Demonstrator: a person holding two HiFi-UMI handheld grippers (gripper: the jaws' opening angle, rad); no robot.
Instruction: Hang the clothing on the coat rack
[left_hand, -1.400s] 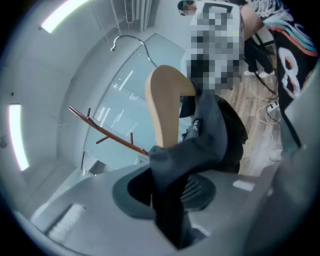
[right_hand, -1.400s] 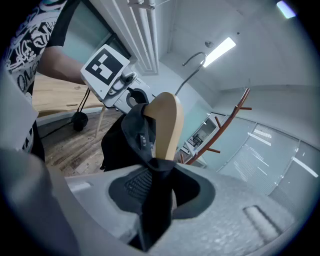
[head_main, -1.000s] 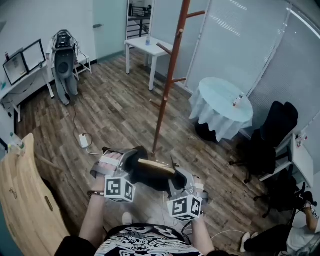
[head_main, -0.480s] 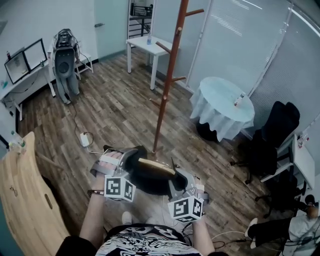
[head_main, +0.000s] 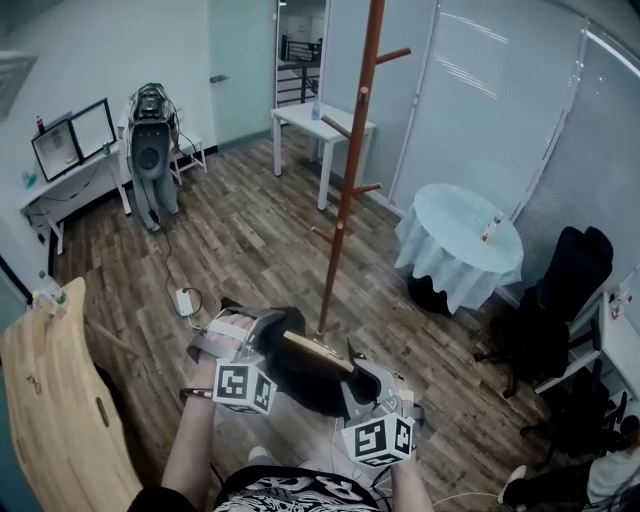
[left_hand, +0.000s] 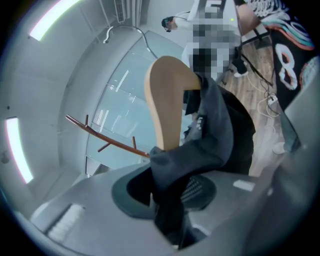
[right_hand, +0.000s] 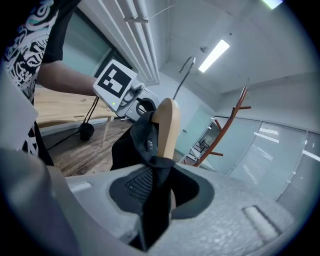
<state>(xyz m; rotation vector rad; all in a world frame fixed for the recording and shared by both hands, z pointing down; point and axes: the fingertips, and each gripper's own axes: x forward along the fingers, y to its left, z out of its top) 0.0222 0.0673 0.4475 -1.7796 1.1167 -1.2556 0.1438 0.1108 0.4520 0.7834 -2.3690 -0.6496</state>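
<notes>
- There are two tongs, one in each of the person's hands.
- The left tongs (head_main: 262, 330) are nearly closed and pinch one end of the clothing (head_main: 305, 368).
- The right tongs (head_main: 362, 372) are closing. The other end of the clothing sits between them, and they press on it.
- There is one piece of clothing. It is dark and hangs on one wooden hanger (head_main: 315, 349).
- The hanger has one metal hook, seen in both gripper views.
- The clothing is held low in front of the person, above the wood floor. It is near the foot of the coat rack but not touching it.
- There is one coat rack (head_main: 345, 190). It is a tall brown pole with short pegs sticking out, and nothing hangs on the pegs.
- There is one round desk (head_main: 455, 245) with a white cloth, and one small bottle (head_main: 491, 228) stands on it.
- There is one white square desk (head_main: 330, 120) at the back, with one bottle (head_main: 316, 108) on it.
- Two screens (head_main: 75, 140) stand on a desk at the left wall.
</notes>
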